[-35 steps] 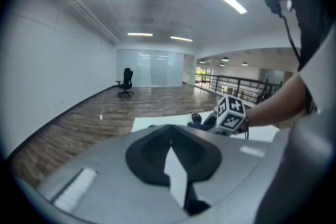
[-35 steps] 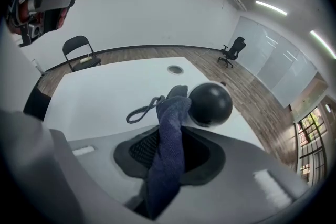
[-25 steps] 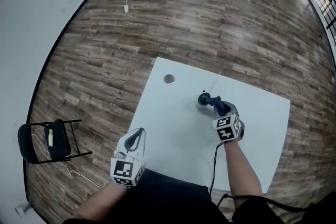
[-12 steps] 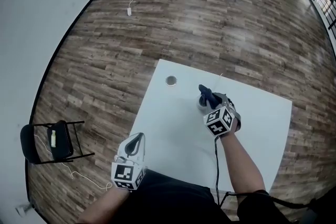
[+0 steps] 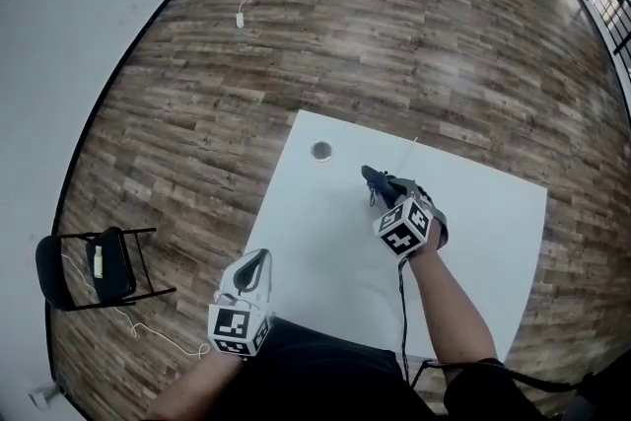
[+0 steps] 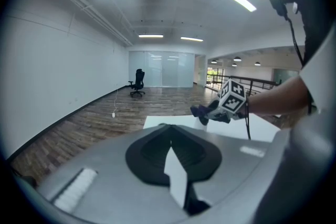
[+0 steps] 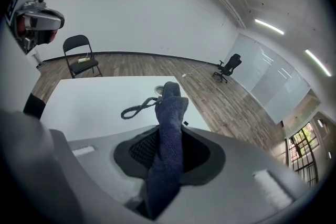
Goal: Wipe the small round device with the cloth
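Grey small round device (image 5: 320, 151) lies flat near the far left corner of the white bench (image 5: 473, 242), bare, nothing on it. Dark blue cloth (image 7: 168, 144) is apart from it, nearer the bench middle, sticking out of the right tongs (image 5: 396, 196) toward the device, with a cord loop (image 7: 137, 107) hanging off its tip. The right tongs are clamped narrow on the cloth, a thick fold pinched between the pads. The step looks like bringing the cloth to the device, no wipe contact here. To do it well: carry the free end over the disc, lower until fabric rather than tong tips presses on it, then rub in short circles. Keep pressure light, since the device sits loose and would likely slide on the smooth top, and keep the loop from snagging. Pose: the right forearm reaches in from the near edge, tongs angled steeply down toward the far left, marker cube up. The left tongs (image 5: 258, 259) are held back by the near left corner, closed together, empty, tilted slightly down across the bench
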A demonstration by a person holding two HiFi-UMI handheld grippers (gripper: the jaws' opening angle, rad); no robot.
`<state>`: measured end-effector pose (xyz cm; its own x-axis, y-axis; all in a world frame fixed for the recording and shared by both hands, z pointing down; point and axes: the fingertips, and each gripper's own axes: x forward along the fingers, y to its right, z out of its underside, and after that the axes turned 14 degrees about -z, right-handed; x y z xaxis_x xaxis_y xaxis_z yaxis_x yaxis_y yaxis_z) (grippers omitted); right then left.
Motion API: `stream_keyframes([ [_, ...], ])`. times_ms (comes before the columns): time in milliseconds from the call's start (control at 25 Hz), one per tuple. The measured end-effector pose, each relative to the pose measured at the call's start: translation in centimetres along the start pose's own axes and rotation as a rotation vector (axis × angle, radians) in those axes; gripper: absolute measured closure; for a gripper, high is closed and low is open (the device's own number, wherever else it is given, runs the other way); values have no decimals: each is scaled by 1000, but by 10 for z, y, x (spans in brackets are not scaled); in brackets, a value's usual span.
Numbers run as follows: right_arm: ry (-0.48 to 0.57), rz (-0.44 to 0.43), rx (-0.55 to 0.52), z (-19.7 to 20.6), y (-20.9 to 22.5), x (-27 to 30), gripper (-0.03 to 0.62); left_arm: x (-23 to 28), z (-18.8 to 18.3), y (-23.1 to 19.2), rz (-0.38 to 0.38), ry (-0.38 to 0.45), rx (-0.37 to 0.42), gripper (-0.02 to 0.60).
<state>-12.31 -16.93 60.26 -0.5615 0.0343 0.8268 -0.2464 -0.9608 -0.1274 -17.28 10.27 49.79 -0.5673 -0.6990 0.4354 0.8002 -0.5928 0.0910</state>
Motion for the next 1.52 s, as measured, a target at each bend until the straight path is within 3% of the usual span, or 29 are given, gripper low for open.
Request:
stream_keyframes([
  [440,-26,-33,-46,6,-32,13,494,1,3,1,13,-18,-5,574],
  [720,-126,-174,59,86,-85,47,494,-3,6,-7,-9,-25,-9,574],
  [840,-57,-106,78,87,-72,27,494,-2,7,-6,-11,-34,-22,574],
  [960,70,46,38,53,-31,-12,494,-1,4,-1,-1,-31,-21,575],
  [1080,118,144,-21,25,5,-34,494,-1,3,6,8,-27,-13,574],
  [1360,-22,101,-147,25,20,-8,494,-8,10,-1,-25,-41,-32,574],
  [1520,-35,102,-153,28,21,-6,494,-10,17,-5,-43,-57,-53,575],
])
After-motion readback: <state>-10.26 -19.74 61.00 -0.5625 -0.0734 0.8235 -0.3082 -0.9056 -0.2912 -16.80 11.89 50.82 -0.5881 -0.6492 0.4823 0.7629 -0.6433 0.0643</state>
